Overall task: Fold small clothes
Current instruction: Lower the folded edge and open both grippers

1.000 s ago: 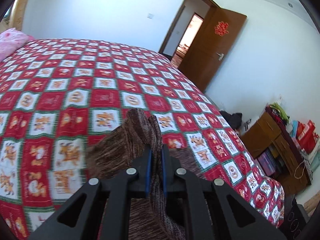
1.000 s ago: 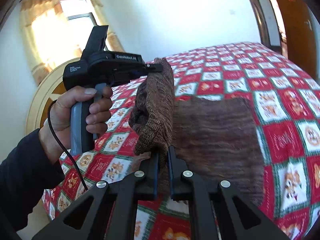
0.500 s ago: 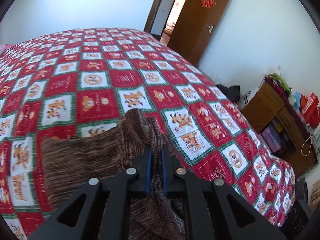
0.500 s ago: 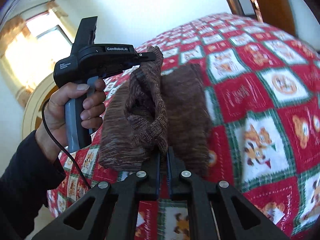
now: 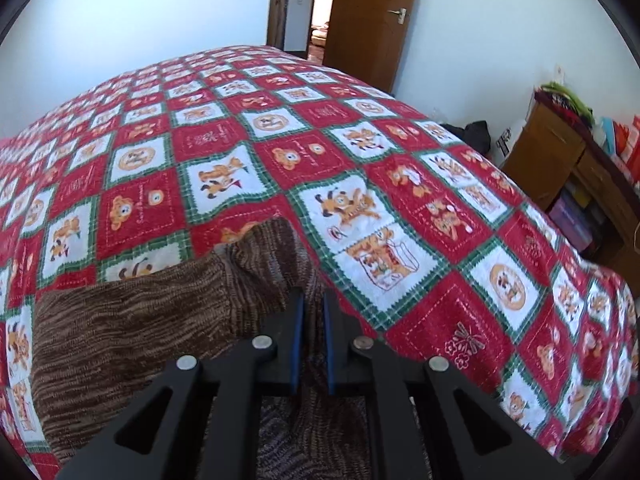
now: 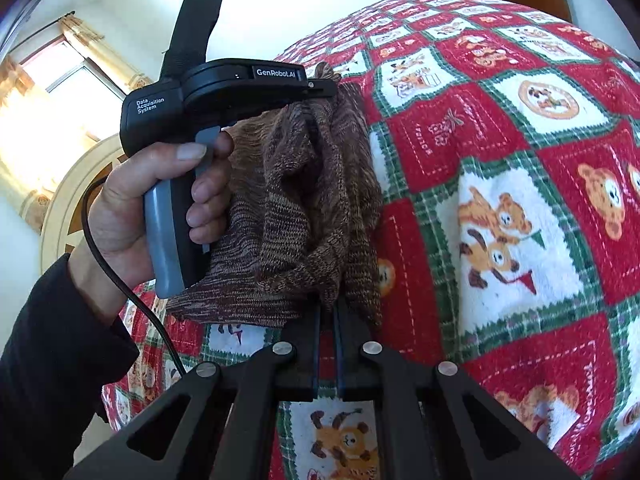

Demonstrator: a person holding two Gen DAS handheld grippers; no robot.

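Observation:
A brown knitted garment lies on the red patterned bed cover, one edge lifted and doubled over. My left gripper is shut on that edge at one corner. My right gripper is shut on the same garment at another corner. In the right wrist view the left gripper's black body and the hand holding it are just left of the bunched cloth. The lifted fold hangs between the two grippers, low over the flat part.
The bed's right edge drops off toward a wooden cabinet with coloured items. A brown door stands open at the far side. A curtained window and round headboard are behind the left hand.
Both grippers have carried the held edge across the garment and lower toward the bed. The lifted fold now covers more of the flat part.

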